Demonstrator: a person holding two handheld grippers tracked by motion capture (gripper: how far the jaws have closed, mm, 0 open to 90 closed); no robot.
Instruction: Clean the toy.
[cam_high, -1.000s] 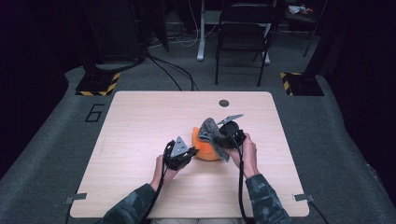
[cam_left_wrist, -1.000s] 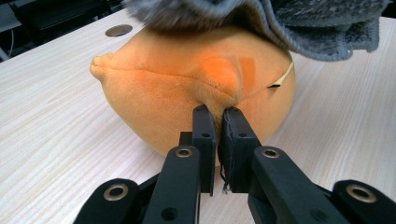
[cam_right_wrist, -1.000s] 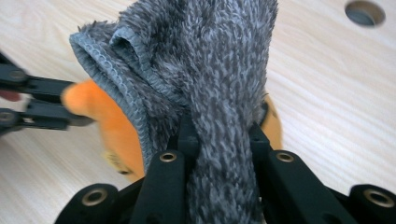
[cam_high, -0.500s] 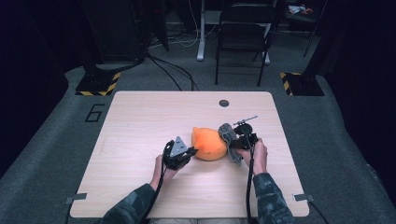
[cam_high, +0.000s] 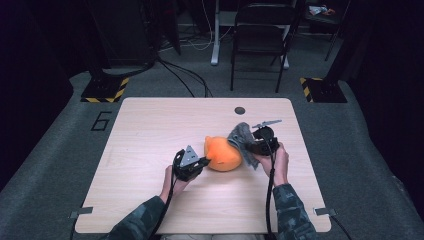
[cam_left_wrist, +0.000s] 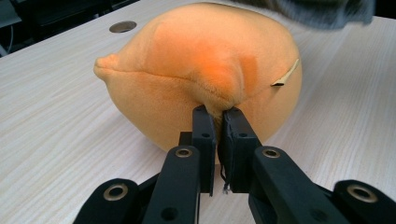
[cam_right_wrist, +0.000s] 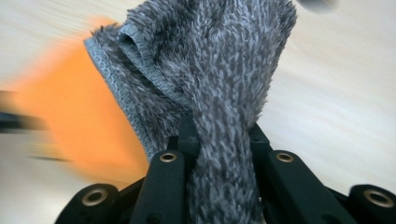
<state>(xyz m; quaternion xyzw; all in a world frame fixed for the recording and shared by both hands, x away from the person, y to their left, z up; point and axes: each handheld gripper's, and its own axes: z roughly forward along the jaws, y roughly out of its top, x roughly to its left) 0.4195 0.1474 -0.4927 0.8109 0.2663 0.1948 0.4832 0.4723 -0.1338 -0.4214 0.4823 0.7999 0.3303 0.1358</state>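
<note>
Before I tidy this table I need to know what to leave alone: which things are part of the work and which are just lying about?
In use:
- orange plush toy, pinched by the left gripper
- grey fluffy cloth, clamped in the right gripper, against the toy

Lying about:
- folding chair behind the table
- floor cables

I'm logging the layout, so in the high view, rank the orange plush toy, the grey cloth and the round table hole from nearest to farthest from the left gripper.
From the left gripper:
1. Orange plush toy, clamped in its jaws, just right.
2. Grey cloth, beyond the toy, in the right gripper.
3. Round table hole, near the far edge.
</note>
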